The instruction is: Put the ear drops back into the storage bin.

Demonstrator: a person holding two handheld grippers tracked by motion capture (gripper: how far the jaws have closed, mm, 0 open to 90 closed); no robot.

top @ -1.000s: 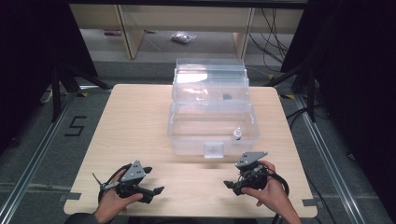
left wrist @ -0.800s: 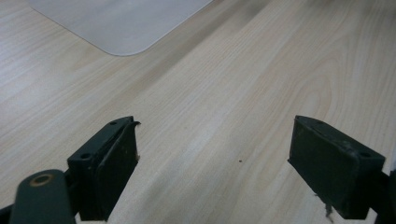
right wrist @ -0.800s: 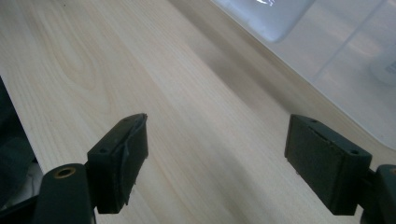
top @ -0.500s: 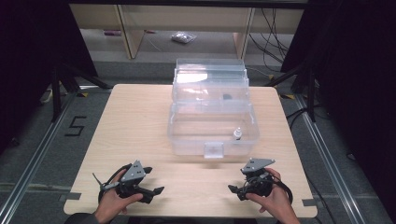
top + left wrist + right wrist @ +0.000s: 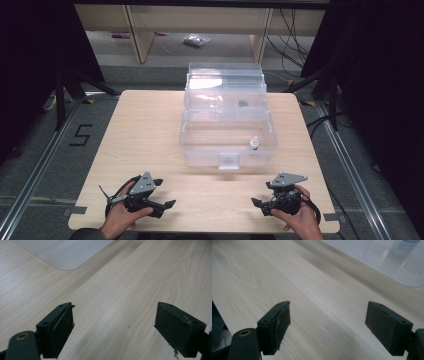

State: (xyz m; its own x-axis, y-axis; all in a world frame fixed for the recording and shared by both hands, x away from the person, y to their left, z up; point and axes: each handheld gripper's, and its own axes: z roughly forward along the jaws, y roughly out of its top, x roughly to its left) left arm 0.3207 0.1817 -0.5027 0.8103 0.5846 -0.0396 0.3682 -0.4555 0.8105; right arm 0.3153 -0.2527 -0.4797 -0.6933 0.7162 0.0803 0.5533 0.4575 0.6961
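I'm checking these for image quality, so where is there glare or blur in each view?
High view: a bright glare patch sits on the clear plastic box, and the surroundings are very dark. Left gripper view: the box corner is soft. Right gripper view: the small bottle behind the box wall is blurred; the wood grain near the jaws is sharp.

A box (image 5: 227,142) is sitting on the table (image 5: 140,135) toward its far middle, a small bottle (image 5: 254,144) standing inside it at right. Left tool (image 5: 162,200) and right tool (image 5: 257,206) are resting nearer, well apart.
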